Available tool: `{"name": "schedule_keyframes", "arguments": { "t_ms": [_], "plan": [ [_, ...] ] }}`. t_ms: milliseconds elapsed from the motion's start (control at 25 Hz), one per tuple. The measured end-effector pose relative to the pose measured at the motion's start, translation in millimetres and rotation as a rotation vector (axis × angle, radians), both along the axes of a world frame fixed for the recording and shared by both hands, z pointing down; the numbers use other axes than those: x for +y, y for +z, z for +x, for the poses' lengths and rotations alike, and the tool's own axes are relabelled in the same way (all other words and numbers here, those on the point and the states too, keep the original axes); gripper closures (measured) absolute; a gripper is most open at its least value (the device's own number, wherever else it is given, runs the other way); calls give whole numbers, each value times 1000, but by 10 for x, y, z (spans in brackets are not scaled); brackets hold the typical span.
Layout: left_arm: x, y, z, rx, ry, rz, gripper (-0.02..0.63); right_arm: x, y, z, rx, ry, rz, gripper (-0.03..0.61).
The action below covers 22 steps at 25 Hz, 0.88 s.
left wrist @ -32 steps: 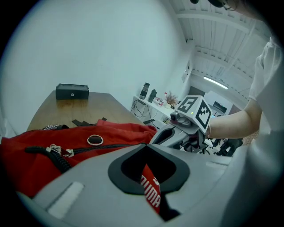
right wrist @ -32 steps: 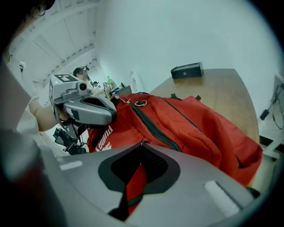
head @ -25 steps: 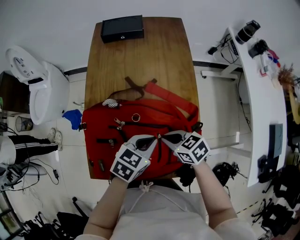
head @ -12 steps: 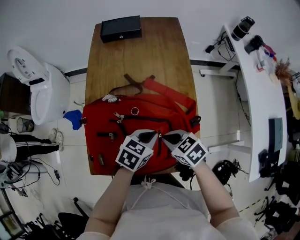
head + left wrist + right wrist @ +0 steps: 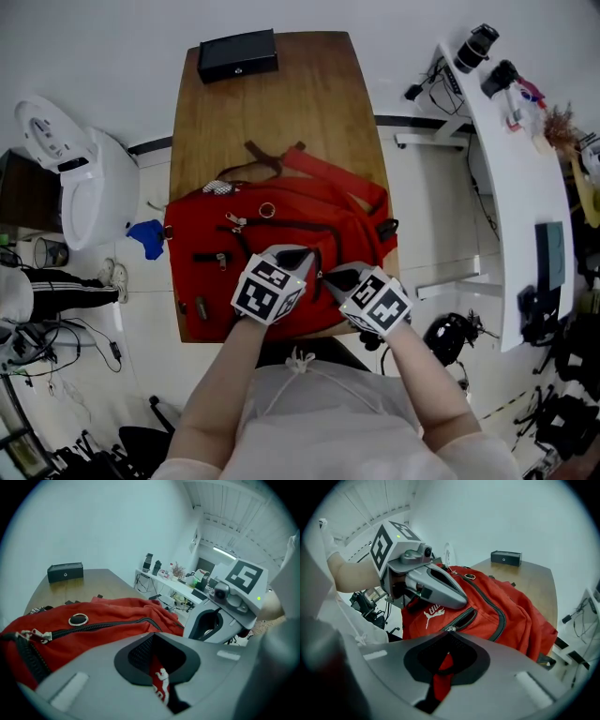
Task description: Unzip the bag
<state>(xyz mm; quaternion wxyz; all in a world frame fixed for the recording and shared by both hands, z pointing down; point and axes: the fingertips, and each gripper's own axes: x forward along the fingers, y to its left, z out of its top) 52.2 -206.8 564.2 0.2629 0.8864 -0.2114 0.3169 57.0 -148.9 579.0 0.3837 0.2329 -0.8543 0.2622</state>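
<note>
Lying flat on the near half of a brown wooden table (image 5: 281, 103): one red fabric backpack (image 5: 272, 234), front panel up. Its long axis runs side to side across the tabletop. The shoulder straps (image 5: 337, 180) trail off toward the far right, and its near edge reaches the table edge by the person.

Fabric: matte woven red cloth, soft and rumpled into folds. Fittings:
- Dark toothed zip tracks (image 5: 487, 602) curving over the panel.
- A small round metal ring (image 5: 78, 619).
- A white printed logo (image 5: 433, 611).
- A brown webbing handle (image 5: 272, 159) on the far side.

Left gripper (image 5: 157, 667): grey plastic, marker cube on top. Its jaws are closed tight on a pinch of the backpack's red cloth, which carries white print, at the near edge.

Right gripper (image 5: 443, 667): same make, just beside the left. Its jaws are pressed together on a red fabric pull tab (image 5: 440, 679), directly below a silver zip slider (image 5: 450, 629).

Also on the table, well apart at the far end: a black rectangular box (image 5: 236, 54).
</note>
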Motion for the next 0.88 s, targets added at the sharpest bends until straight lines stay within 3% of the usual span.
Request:
{"name": "schedule_keyframes", "arguments": {
  "t_ms": [520, 880],
  "plan": [
    [-12, -21, -2, 6, -35, 89, 607, 520, 137, -128, 60, -92, -31, 568],
    [-13, -40, -54, 44, -73, 121, 607, 652, 266, -163, 47, -63, -22, 565]
  ]
}}
